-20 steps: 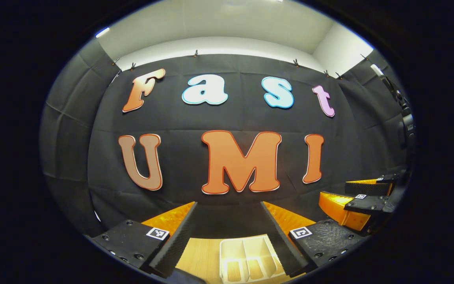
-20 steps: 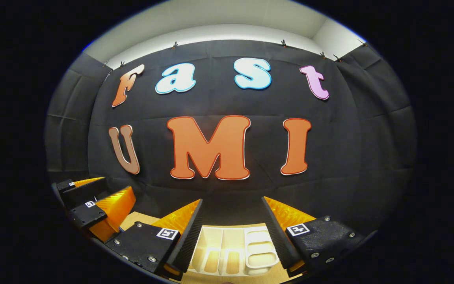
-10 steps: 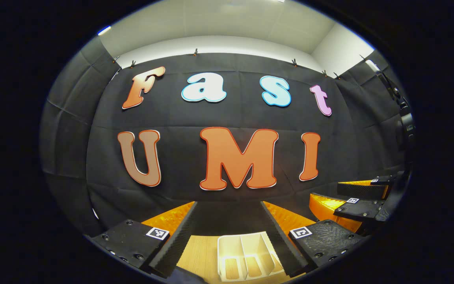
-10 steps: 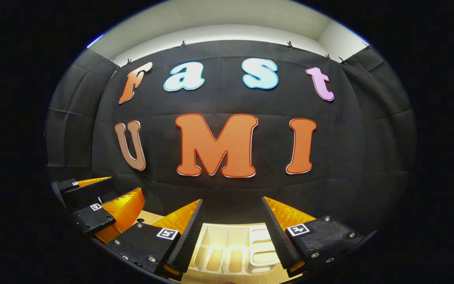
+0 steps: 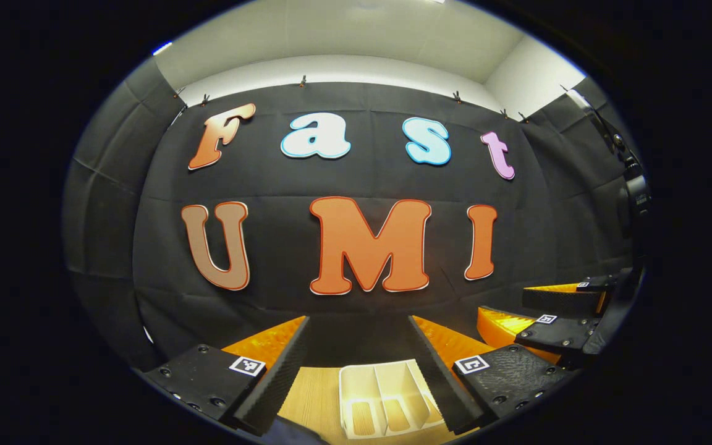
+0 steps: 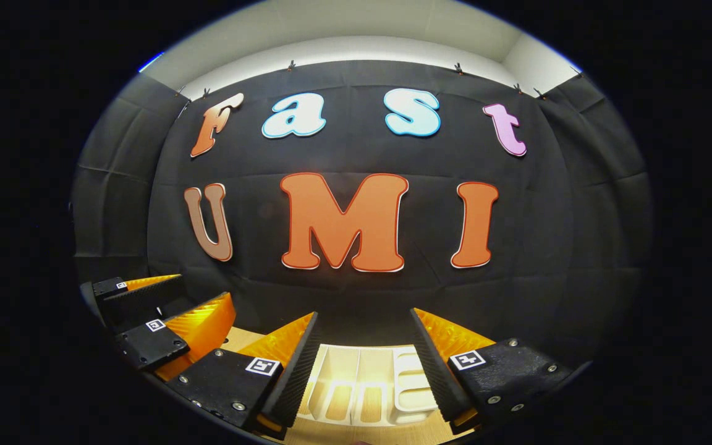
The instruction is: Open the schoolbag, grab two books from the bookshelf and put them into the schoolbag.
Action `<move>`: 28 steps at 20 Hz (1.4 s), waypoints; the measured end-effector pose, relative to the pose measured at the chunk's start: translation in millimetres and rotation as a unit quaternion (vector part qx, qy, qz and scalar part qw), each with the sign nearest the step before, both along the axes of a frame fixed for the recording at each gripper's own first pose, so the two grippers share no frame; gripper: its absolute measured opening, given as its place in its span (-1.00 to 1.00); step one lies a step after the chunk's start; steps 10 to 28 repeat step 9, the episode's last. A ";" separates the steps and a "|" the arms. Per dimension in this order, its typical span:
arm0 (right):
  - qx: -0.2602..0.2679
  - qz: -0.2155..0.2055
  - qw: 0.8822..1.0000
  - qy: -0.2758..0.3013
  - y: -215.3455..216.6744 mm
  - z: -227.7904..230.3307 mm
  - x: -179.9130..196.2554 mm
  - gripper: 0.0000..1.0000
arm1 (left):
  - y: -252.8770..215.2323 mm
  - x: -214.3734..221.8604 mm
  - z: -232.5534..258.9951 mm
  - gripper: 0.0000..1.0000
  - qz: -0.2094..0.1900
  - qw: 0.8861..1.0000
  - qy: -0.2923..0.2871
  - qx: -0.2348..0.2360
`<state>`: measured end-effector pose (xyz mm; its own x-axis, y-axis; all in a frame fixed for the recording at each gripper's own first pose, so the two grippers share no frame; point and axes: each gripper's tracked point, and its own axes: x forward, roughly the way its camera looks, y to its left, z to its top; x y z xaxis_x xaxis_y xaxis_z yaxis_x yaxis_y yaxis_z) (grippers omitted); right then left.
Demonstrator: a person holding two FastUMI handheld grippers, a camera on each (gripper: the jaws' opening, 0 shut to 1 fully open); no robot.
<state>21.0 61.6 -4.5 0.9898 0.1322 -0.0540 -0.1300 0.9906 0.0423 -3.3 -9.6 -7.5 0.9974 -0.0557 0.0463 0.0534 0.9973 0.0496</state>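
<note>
Left claw (image 5: 359, 349): it is wide open and holds nothing. It is up in the air, over the counter (image 5: 316, 395).
Right claw (image 6: 362, 346): it is wide open too, with nothing in it. In the left gripper view you see it (image 5: 532, 309) off to the right side, near the left one.
Bookshelf (image 6: 362, 386): a white rack with slots sits on the counter, low down between your fingers. No books can be made out in it from here.
Schoolbag: you cannot tell where it is. A dark blue bit (image 5: 288, 432) at the bottom edge may be part of it, but that is a guess.
Step now: I think you are just starting, so the bag should be opened first.
How to do it well: tip both claws down until you see the bag. Go slowly. Find the zipper before you close a claw.
In the way: the two claws are close, so keep them from bumping. The rack stands right below, so do not knock it.
</note>
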 end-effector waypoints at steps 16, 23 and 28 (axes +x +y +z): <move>-0.002 -0.002 1.000 0.008 -1.0 -4.9 -0.5 0.69 | 6.1 -3.7 -6.3 0.90 0.008 1.000 0.008 0.001; -0.002 -0.002 1.000 0.008 -1.0 -4.9 -0.5 0.69 | 6.1 -3.7 -6.3 0.90 0.008 1.000 0.008 0.001; -0.002 -0.002 1.000 0.008 -1.0 -4.9 -0.5 0.69 | 6.1 -3.7 -6.3 0.90 0.008 1.000 0.008 0.001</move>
